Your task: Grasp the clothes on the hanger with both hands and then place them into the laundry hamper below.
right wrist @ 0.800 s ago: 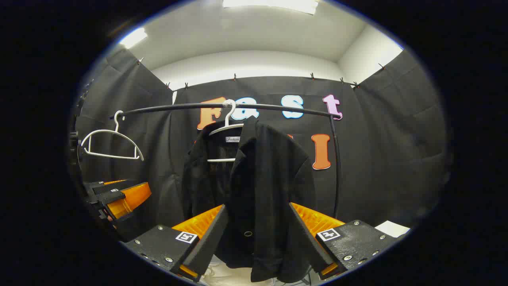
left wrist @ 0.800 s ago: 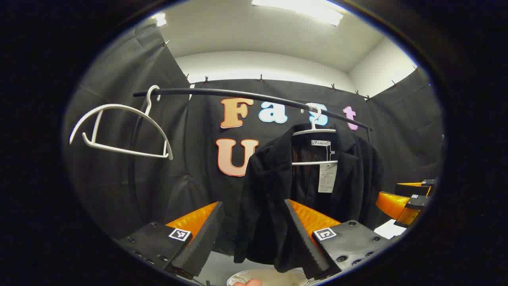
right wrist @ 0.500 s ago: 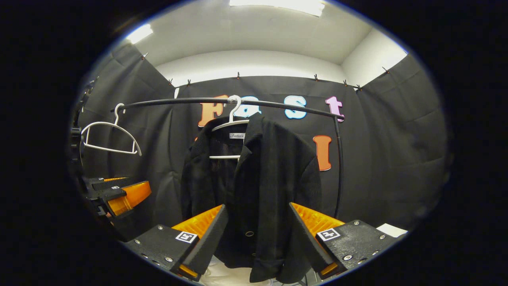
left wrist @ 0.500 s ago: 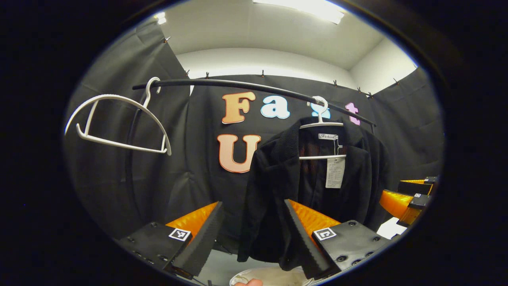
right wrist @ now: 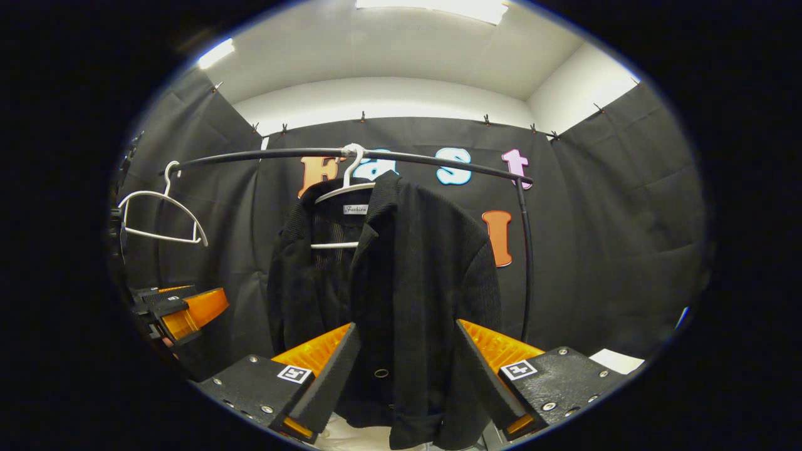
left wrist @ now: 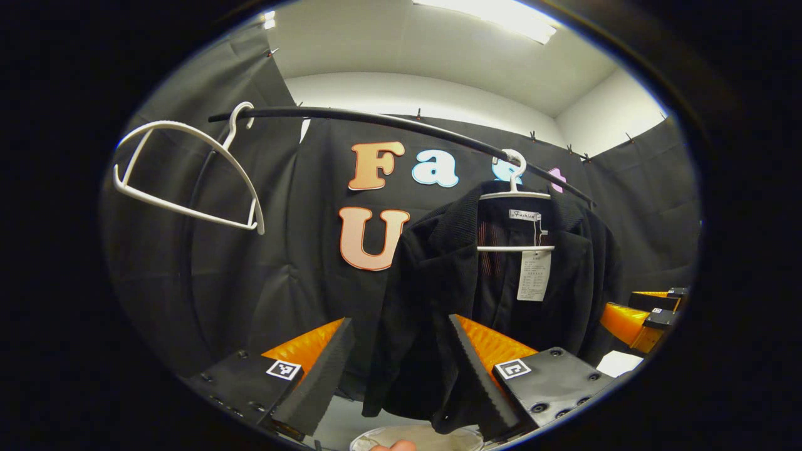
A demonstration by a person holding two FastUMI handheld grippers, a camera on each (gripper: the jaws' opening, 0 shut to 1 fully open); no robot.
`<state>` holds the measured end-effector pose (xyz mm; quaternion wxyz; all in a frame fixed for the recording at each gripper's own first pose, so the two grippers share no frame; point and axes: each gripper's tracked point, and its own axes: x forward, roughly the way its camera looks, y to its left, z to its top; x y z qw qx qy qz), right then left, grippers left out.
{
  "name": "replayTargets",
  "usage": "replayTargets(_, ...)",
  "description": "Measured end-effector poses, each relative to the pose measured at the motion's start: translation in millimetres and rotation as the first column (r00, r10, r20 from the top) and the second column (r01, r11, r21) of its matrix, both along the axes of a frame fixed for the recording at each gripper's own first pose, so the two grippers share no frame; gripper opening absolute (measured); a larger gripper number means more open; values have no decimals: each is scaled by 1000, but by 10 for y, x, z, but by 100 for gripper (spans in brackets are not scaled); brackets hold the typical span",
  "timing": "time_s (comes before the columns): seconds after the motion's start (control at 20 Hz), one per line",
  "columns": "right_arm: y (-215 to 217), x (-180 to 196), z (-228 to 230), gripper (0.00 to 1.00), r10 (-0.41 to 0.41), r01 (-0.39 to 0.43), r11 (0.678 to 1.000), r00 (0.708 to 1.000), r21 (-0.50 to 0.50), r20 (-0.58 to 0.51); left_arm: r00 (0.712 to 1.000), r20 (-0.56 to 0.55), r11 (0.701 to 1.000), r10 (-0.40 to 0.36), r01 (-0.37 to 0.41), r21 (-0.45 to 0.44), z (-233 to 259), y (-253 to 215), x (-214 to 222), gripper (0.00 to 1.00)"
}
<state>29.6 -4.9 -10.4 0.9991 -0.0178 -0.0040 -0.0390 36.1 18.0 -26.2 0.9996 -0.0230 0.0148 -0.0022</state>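
Observation:
A black jacket (left wrist: 463,294) hangs on a white hanger (left wrist: 515,195) from a black rail (left wrist: 388,122), with a paper tag at its collar. My left gripper (left wrist: 398,376) stands open in front of the jacket's lower left part, and the cloth shows between its fingers. In the right gripper view the same jacket (right wrist: 407,275) hangs from its hanger (right wrist: 341,188), and my right gripper (right wrist: 404,376) stands open before its hem, near a button. Below the jacket shows the pale rim of the hamper (left wrist: 416,437), also the hamper (right wrist: 351,435). Each view catches the other gripper at its edge: the right gripper (left wrist: 639,313) and the left gripper (right wrist: 182,310).
An empty white hanger (left wrist: 188,172) hangs at the rail's left end, the same empty hanger (right wrist: 160,213) in the right gripper view. The rail's upright post (right wrist: 528,263) stands right of the jacket. A white sheet (right wrist: 617,361) lies low at the right. A fingertip (left wrist: 391,446) shows at the bottom.
Both grippers have drawn a little closer to the jacket, which looks larger now. The left gripper view has tilted slightly. Both stay open.

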Motion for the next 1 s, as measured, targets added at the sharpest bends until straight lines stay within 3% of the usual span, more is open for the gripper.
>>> replayTargets(0.15, 55, 31, -37, 94, 7, -7, 1000, 1000, -13, -7, 1000, -4, 1000, 8, -8, 5, -18, 52, 47, 93)
replayTargets(0.25, 104, 50, -66, 94, 18, -18, 1000, 1000, -10, -15, 1000, -1, 1000, 12, -12, 8, -23, 55, 70, 100)
replayTargets(0.45, 81, 180, -167, 94, -30, 30, 1000, 999, -4, -44, 1000, -12, 1000, 8, -8, 7, -53, 52, 64, 93)
replayTargets(0.55, 78, 313, -185, 94, -63, 64, 998, 997, 13, -46, 1000, -18, 1000, 10, -10, 4, -71, 69, 61, 96)
replayTargets(0.7, 274, 542, -233, 94, -11, 12, 999, 999, 30, -44, 1000, -22, 1000, 7, -7, 10, -66, 81, 19, 96)
replayTargets(0.8, 308, 706, -338, 94, -22, 22, 1000, 997, 1, -69, 1000, -14, 1000, 15, -14, 22, -52, 122, 2, 100)
replayTargets(1.0, 397, 999, -544, 94, -74, 70, 996, 993, -46, -89, 999, -20, 999, 31, -30, 26, -65, 182, -29, 93)
